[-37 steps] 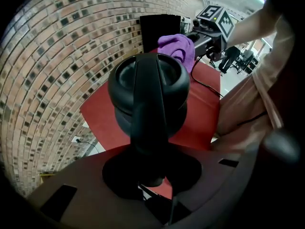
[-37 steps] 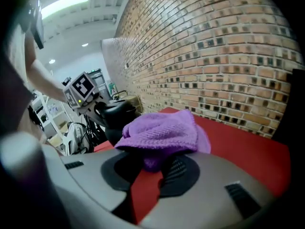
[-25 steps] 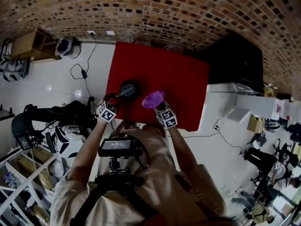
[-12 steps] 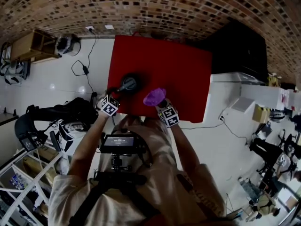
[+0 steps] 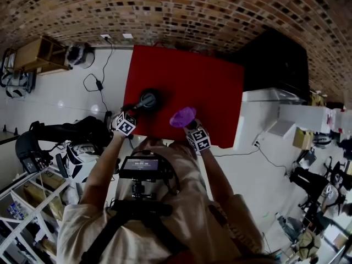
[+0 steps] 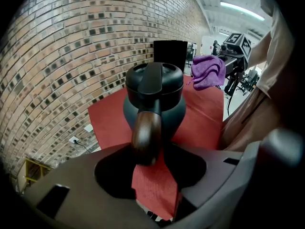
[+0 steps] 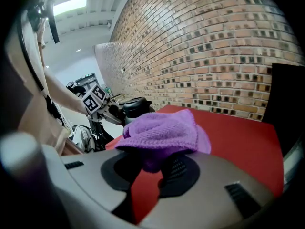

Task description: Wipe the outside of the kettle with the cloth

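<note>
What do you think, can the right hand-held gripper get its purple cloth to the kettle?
Probably yes: the cloth is held beside the kettle, only bare red table between them.

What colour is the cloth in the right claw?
Purple. The cloth shows best in the right gripper view.

Purple cloth (image 5: 182, 116) seemingly beside kettle (image 5: 148, 100).
</note>
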A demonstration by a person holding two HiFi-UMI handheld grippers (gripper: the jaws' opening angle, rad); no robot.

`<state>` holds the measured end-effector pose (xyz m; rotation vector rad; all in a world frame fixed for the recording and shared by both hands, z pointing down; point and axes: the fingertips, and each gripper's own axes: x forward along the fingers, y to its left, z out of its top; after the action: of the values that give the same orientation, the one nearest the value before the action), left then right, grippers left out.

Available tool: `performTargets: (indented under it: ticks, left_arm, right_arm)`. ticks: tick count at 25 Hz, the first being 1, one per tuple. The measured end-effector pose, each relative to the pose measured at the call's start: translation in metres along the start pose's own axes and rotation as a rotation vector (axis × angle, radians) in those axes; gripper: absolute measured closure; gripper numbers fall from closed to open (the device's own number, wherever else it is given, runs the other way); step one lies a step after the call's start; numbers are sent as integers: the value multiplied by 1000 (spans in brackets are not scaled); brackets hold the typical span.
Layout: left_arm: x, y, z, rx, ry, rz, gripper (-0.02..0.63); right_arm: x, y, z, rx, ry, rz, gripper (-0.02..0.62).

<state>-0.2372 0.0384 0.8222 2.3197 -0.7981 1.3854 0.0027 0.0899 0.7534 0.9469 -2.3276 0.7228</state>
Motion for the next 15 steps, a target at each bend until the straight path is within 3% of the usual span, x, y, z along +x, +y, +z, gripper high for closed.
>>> performTargets:
  ticks: [5,7,11,15]
  left_arm:
    - [6,3,-3,15,25,10,443]
    - [8,5,-7,2,37,7,488]
    - [3,-5,-1,-15,41,-63,488]
    - [-12,-21,35,-206,-52,-171,488]
  right_arm:
    - [-11,-1,-1,-7,2,3,488]
    - [-17,-3,-3,-6,2,-1,489]
    - [-26,-8,-10,1,10,-9,489]
    - [-37,-13,-14,16,2,-23,488]
